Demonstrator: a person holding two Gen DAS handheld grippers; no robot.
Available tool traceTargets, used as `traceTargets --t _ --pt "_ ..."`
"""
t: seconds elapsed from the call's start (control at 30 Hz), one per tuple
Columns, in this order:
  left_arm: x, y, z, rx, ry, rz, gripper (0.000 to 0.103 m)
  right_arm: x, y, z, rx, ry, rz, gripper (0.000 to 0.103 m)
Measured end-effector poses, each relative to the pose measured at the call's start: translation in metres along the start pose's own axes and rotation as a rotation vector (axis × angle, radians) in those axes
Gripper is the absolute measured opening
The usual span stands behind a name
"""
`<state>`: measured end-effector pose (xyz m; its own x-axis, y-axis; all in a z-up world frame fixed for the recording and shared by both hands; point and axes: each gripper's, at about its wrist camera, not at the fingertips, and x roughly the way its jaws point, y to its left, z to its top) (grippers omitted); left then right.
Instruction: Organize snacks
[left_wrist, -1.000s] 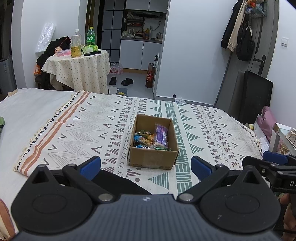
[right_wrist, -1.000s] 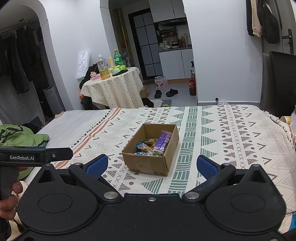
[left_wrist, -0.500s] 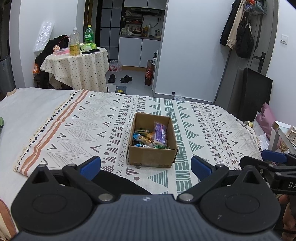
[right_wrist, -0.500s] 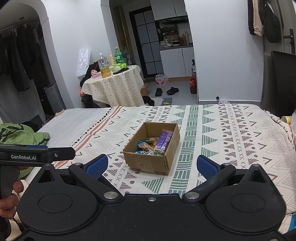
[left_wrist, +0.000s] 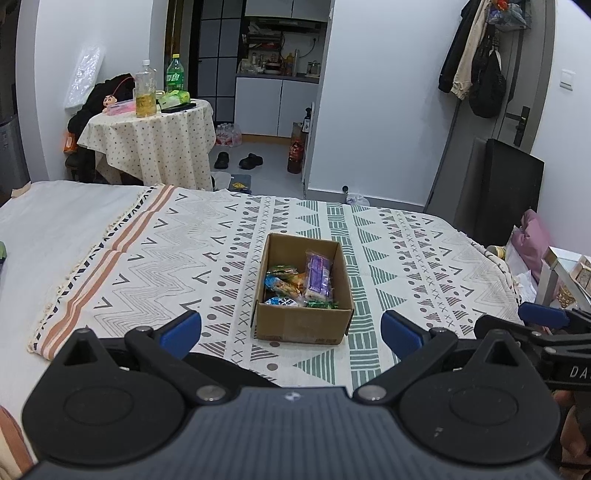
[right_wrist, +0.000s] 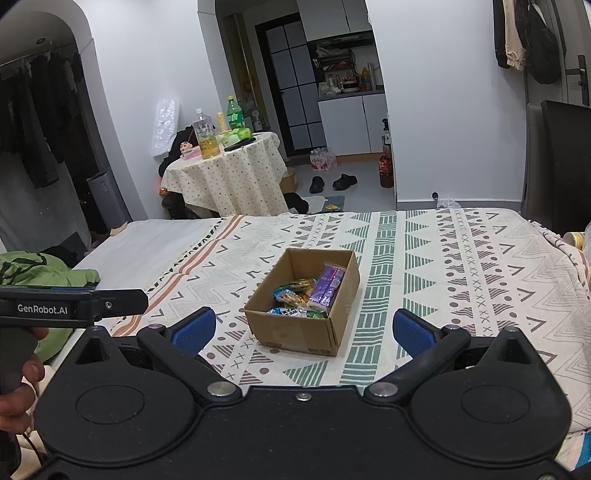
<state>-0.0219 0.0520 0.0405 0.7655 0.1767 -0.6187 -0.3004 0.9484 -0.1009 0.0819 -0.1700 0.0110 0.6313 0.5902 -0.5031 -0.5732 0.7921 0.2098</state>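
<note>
On the bed, centre: a patterned blanket with zigzags, triangles and green stripes covers the mattress, and a small open cardboard box sits on it.
Box contents: several wrapped snacks lie inside; a purple packet leans against the right inner wall, with orange, blue and green wrappers beside it on the left and front.
Left claw: spread wide and released, gripping nothing; its blue pads frame the box from the near side, well short of it.
Right claw: also spread wide and empty, blue pads either side of the box's near corner, not touching it.
Each claw in the other's view: the right one's dark body shows at the left camera's right edge; the left one, marked "GenRobot.AI", shows at the right camera's left edge, held by a hand.
Beyond the bed: a round tabletop under a dotted cloth carries two bottles; shoes lie on the floor near a kitchen doorway.
Bed's left edge: a green garment.
</note>
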Motion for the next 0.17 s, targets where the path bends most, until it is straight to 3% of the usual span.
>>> traceTargets --t 0.17 --pt "0.0056 -0.0003 0.0059 -0.001 0.009 0.004 0.103 0.0052 -0.0030 0.0032 0.000 0.012 0.005 0.103"
